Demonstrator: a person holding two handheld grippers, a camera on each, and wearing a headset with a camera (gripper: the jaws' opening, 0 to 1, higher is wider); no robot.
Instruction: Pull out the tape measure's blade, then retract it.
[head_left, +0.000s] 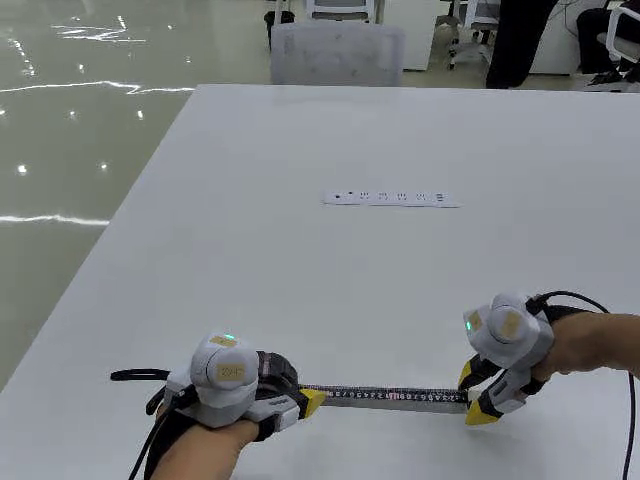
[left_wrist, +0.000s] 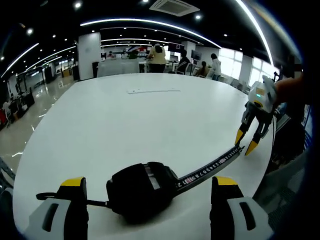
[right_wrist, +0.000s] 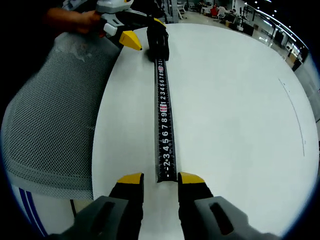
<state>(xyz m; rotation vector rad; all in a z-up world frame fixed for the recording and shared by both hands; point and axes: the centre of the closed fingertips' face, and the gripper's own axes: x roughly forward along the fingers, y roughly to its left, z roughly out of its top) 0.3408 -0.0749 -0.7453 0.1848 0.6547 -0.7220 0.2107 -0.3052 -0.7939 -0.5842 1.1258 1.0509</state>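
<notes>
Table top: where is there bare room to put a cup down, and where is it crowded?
The table is bare across its wide middle, between the white strip and the blade, and beyond the strip too. The near edge is crowded: the left gripper, the tape measure case, the blade and the right gripper sit in a row.

A broad white table (head_left: 300, 300) runs away from the near edge, with a flat white socket strip (head_left: 390, 198) lying on it well towards the far side. A grey mesh chair (head_left: 336, 52) stands at the far end, and a glossy floor (head_left: 60, 120) reflecting the lights lies to the left. In the left gripper view, long ceiling light strips (left_wrist: 150, 22) curve overhead and several people (left_wrist: 157, 52) are in the background beyond the table, while the right gripper view shows a grey mesh chair back (right_wrist: 55, 110) just beside the table's edge.
</notes>
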